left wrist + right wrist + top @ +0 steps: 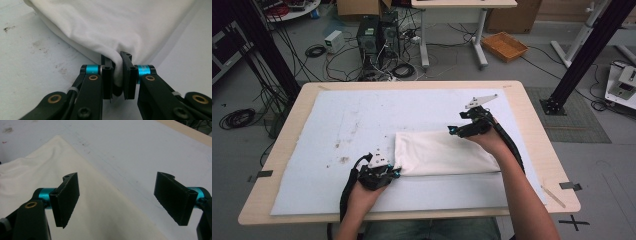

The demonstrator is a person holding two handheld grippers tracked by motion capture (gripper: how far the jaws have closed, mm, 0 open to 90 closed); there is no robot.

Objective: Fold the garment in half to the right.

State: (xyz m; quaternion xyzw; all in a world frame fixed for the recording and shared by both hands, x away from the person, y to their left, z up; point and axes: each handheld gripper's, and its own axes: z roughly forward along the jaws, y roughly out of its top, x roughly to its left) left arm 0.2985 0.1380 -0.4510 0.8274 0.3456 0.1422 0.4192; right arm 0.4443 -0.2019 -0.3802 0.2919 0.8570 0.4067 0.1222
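A folded white cloth [439,152] lies on the pale mat near the middle of the table. My left gripper [396,172] sits at the cloth's near left corner. In the left gripper view the cloth [117,27] bunches between the black jaws, and my left gripper [117,75] is shut on that fold. My right gripper [454,131] hovers over the cloth's far edge, pointing left. In the right gripper view its jaws stand wide apart above the edge of the cloth [97,210], and my right gripper [117,200] is open with nothing between the pads.
A pale mat [362,120] with small dark stains covers most of the wooden table [532,125]. Beyond the table are cables, computer towers [377,35], an orange tray [504,46] and black frame posts on the floor.
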